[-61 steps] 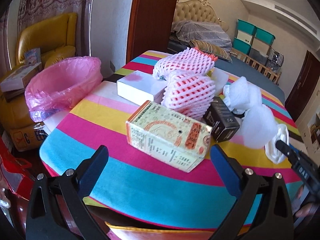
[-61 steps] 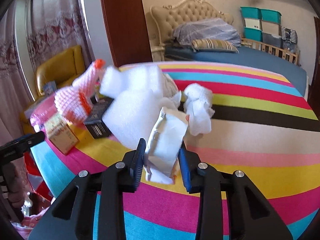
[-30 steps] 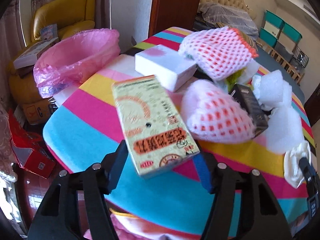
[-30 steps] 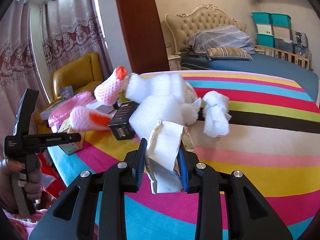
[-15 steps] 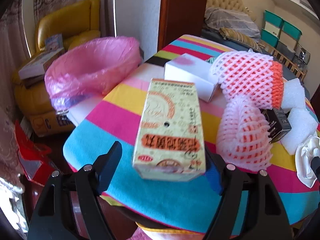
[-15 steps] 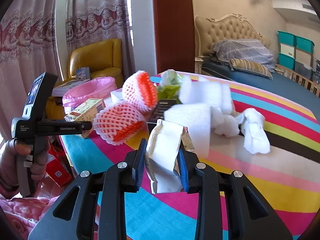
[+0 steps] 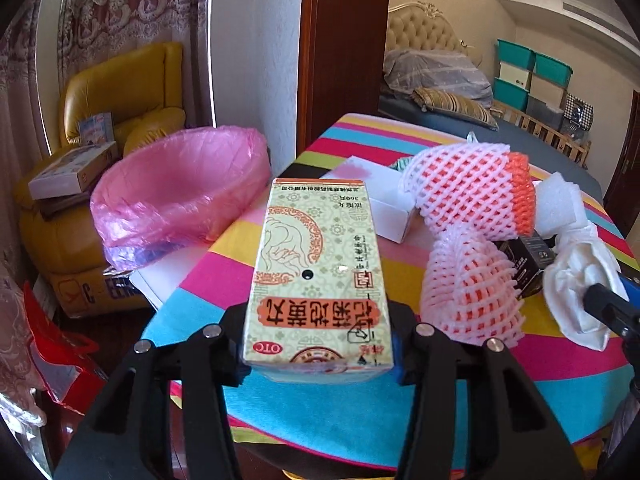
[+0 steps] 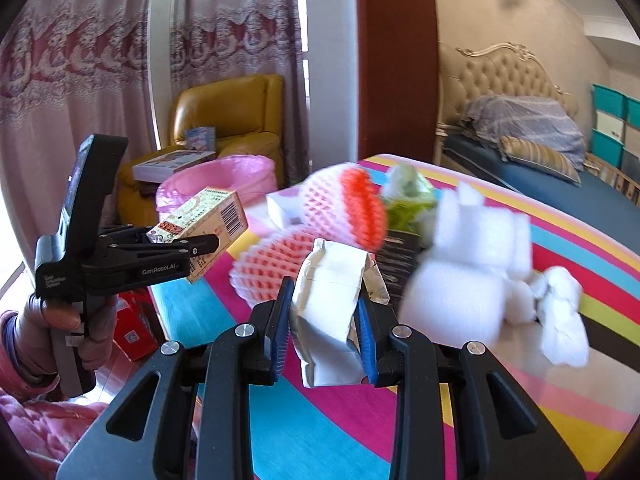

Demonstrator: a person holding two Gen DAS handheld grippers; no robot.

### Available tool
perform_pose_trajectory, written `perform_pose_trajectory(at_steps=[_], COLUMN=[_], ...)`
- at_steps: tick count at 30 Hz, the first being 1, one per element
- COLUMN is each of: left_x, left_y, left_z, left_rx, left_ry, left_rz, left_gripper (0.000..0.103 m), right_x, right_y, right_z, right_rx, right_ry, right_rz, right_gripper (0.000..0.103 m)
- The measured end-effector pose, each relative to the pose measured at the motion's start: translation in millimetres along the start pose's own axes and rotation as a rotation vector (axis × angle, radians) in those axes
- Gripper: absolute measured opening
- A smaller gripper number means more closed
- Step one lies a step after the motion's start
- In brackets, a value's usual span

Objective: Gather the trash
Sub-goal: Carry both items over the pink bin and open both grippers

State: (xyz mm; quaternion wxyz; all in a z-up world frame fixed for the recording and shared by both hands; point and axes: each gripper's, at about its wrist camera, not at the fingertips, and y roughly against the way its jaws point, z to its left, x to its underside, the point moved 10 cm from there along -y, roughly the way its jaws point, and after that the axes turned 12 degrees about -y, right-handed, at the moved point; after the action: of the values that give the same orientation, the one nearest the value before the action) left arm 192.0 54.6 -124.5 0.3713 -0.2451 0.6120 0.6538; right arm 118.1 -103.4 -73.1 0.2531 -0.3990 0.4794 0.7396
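My left gripper [image 7: 318, 346] is shut on a cream medicine box [image 7: 318, 276] with orange print, held above the table's left end; the box also shows in the right wrist view [image 8: 200, 224]. A pink-lined trash bin [image 7: 176, 192] stands just beyond the table's left edge, ahead and left of the box. My right gripper [image 8: 324, 320] is shut on a crumpled silver-white packet [image 8: 328, 312], held above the striped tablecloth [image 8: 312, 432]. Pink foam fruit nets [image 7: 468, 200] and white foam pieces [image 8: 468, 280] lie on the table.
A white box [image 7: 384, 216] and a black box [image 7: 528, 264] lie among the trash. A yellow armchair [image 7: 120, 92] with boxes on it stands behind the bin. A red bag [image 7: 60, 356] sits on the floor. A bed [image 8: 540, 160] is beyond the table.
My left gripper closed on the medicine box, lifted it and turned it lengthwise toward the pink bin. My right gripper swung left with the silver packet still in it.
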Motion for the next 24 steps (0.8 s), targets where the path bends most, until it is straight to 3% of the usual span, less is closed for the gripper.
perform_pose_trajectory(at_steps=[15, 24], left_x=[-0.7, -18.4], left_y=[32.2, 32.0], left_z=[76.7, 127.4], left_rx=[-0.098, -0.136], left_ry=[0.069, 0.089], left_rz=[-0.067, -0.081], left_gripper=[0.049, 0.049], right_x=[-40.9, -91.1], right_y=[-54.4, -94.9], right_z=[65.6, 112.0], right_rx=[-0.160, -0.247], right_ry=[0.029, 0.049], right_rz=[0.016, 0.011], right_gripper=[0.030, 0.030])
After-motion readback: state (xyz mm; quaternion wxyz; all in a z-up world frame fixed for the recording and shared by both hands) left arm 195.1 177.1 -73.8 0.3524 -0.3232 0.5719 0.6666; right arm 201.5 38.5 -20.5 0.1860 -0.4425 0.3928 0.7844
